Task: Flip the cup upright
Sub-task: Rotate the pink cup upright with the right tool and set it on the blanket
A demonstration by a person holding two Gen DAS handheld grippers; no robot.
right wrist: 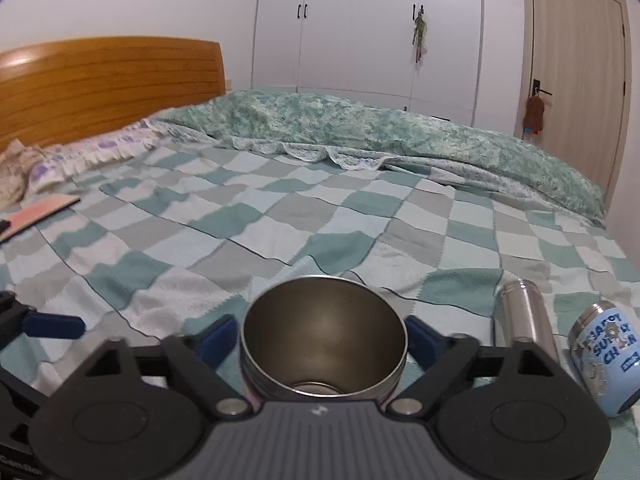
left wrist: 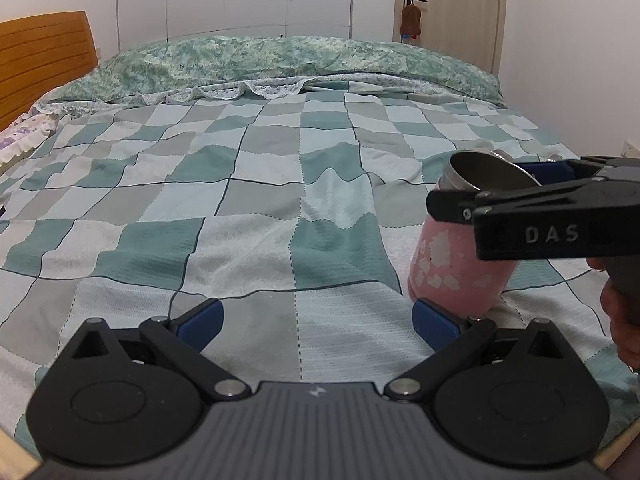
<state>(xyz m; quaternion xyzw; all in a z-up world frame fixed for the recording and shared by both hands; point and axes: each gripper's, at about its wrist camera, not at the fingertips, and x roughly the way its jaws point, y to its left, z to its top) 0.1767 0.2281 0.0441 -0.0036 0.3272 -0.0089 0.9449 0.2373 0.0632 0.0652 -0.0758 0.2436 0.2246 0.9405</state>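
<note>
While the pink cup [left wrist: 460,256] stands mouth-up on the checked bedspread [left wrist: 248,208], slightly tilted, the right gripper [right wrist: 324,340] clamps it just below the steel rim, one blue pad on each side.

Cup: pink body with worn, flaking paint; bare metal interior [right wrist: 320,332] visible from above in the right wrist view; base touching the bedspread at the near right of the left wrist view.

Left gripper [left wrist: 318,320]: fingers spread wide apart, holding nothing, low over the bedspread; its right pad [left wrist: 436,322] sits just beside the cup's base.

Other items, right of the cup: steel flask [right wrist: 528,316] and light-blue printed mug [right wrist: 604,356], both lying on the bedspread, near each other.

Background: green floral duvet [right wrist: 400,132], wooden headboard [right wrist: 108,80].
</note>
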